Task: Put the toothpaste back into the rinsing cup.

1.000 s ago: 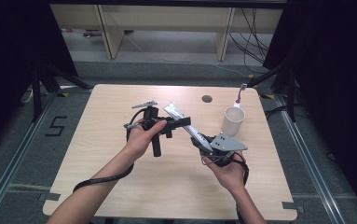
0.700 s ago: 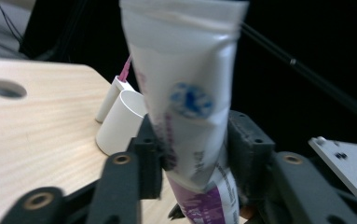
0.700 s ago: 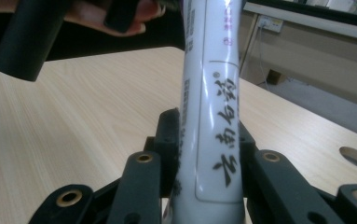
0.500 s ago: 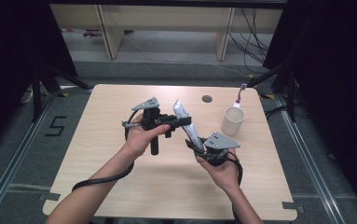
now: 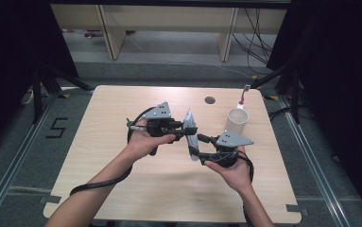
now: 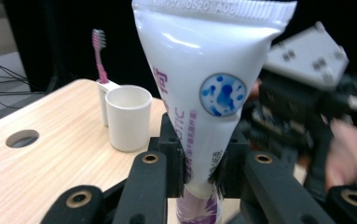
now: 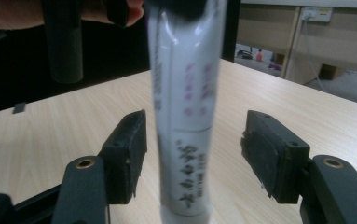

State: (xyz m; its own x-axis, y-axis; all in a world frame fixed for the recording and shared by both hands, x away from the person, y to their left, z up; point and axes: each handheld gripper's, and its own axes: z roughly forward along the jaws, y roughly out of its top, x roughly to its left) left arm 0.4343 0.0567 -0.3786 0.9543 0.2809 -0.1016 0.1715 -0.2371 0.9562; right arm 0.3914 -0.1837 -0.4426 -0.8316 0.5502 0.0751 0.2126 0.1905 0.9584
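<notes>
A white toothpaste tube [image 5: 191, 135] with purple print hangs above the middle of the table, between both hands. My left gripper [image 5: 188, 131] comes from the left, and its jaws have just been closing onto the tube. In the left gripper view the pads [image 6: 174, 158] pinch the tube [image 6: 204, 93] low down, crimped end up. My right gripper [image 5: 195, 147] sits lower right, and its jaws have just been opening. In the right gripper view the tube [image 7: 185, 116] stands between its spread pads [image 7: 269, 154] with a gap on each side.
A white cup [image 5: 237, 122] stands at the back right of the wooden table [image 5: 122, 179], with a pink toothbrush [image 6: 99, 56] upright in its side holder. A round hole [image 5: 210, 100] lies in the tabletop behind the hands. Cables trail from both grippers.
The tube has swung from a slant to nearly upright. My left gripper has risen, moved right and shut on it. My right gripper has let go and opened wide.
</notes>
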